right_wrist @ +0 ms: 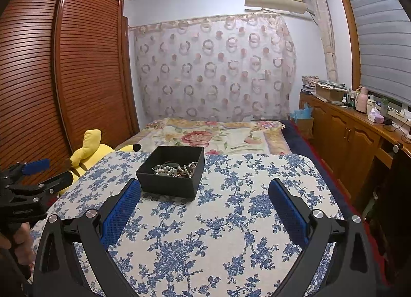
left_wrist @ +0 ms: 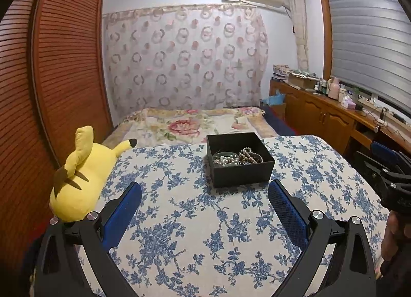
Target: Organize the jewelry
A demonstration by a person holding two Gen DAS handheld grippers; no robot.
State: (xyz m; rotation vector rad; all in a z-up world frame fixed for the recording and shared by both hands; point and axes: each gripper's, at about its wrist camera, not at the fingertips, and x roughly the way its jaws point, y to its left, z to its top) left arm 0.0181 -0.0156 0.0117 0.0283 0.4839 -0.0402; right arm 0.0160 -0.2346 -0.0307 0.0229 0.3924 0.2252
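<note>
An open black box (left_wrist: 241,168) stands on the table with the blue floral cloth (left_wrist: 195,232). It holds a tangle of pearl strands and other jewelry (left_wrist: 237,158). It also shows in the right wrist view (right_wrist: 170,174), with the jewelry (right_wrist: 176,169) inside. My left gripper (left_wrist: 205,189) is open and empty, hovering just in front of the box. My right gripper (right_wrist: 204,189) is open and empty, to the right of the box and a little nearer. Each gripper shows at the other view's edge, the right one (left_wrist: 388,168) and the left one (right_wrist: 48,171).
A yellow plush toy (left_wrist: 82,181) lies at the table's left edge. A bed with a floral cover (left_wrist: 190,123) is behind the table. A wooden slatted wardrobe (left_wrist: 51,78) stands at left. A wooden cabinet (left_wrist: 334,114) with bottles runs along the right.
</note>
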